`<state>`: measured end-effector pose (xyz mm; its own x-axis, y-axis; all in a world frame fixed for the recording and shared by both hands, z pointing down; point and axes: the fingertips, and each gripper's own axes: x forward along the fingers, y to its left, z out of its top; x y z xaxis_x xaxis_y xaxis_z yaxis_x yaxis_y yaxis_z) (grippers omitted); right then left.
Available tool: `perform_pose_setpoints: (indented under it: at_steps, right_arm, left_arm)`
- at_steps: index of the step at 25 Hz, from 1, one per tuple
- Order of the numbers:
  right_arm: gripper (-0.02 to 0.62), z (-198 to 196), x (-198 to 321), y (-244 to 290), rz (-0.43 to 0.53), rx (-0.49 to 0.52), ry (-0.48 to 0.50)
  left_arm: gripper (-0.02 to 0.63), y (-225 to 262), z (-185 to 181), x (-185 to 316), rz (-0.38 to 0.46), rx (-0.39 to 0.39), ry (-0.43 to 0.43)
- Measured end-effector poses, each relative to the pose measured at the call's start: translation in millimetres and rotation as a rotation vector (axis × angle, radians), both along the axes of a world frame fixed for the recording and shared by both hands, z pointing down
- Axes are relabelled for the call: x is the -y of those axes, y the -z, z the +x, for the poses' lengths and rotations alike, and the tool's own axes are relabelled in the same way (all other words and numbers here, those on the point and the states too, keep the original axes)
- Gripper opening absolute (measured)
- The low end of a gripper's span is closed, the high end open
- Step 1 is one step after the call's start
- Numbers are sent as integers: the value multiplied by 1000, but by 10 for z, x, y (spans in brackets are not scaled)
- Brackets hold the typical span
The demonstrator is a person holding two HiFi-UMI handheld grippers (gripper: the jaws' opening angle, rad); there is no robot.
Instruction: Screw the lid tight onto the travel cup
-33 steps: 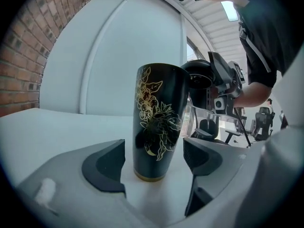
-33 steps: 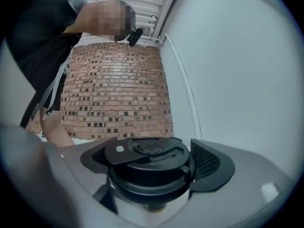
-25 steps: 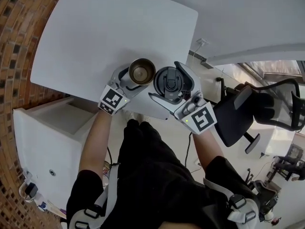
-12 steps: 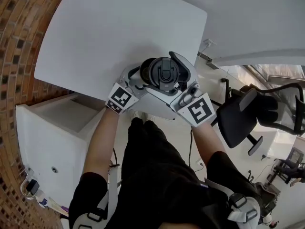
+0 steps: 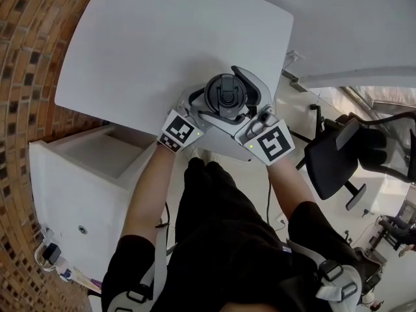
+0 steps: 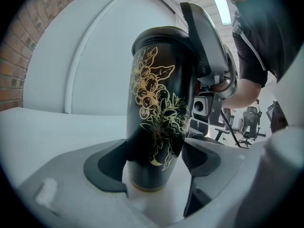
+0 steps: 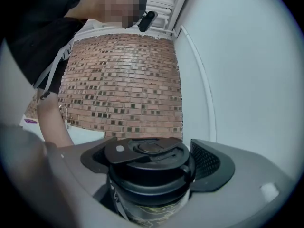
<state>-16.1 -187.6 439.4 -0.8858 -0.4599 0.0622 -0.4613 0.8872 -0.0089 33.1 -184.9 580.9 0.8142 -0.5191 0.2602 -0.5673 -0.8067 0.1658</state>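
Observation:
A black travel cup (image 6: 156, 113) with a gold flower print stands upright at the near edge of the white table (image 5: 162, 51). My left gripper (image 6: 154, 160) is shut on its lower body, one pad on each side; its jaws have just been closing slightly with the cup between them. The black lid (image 7: 149, 158) sits on the cup's mouth, over the cup's wall (image 7: 147, 213). My right gripper (image 7: 151, 163) is shut on the lid's rim. From above, the lid (image 5: 226, 96) hides the cup, with the left gripper (image 5: 200, 107) low left and the right gripper (image 5: 229, 100) around it.
A brick wall (image 5: 26, 77) runs along the left. A white cabinet (image 5: 78, 187) stands below the table's left side. A black office chair (image 5: 338, 155) is on the floor to the right. The person's legs are just behind the table edge.
The right gripper has carried the lid leftward from beside the open cup to on top of its mouth. The left gripper kept its hold on the cup.

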Motion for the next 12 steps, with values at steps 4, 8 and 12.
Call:
perform_pose_setpoints:
  at_steps: [4, 8, 12]
  right_arm:
    - [485, -11, -4, 4, 1, 14, -1]
    - [485, 8, -12, -42, -1, -1, 0]
    - [485, 11, -10, -76, -17, -19, 8]
  left_arm:
    - [365, -14, -7, -16, -5, 0, -2]
    - [365, -8, -4, -10, -4, 2, -1]
    - [365, -9, 4, -7, -2, 2, -1]
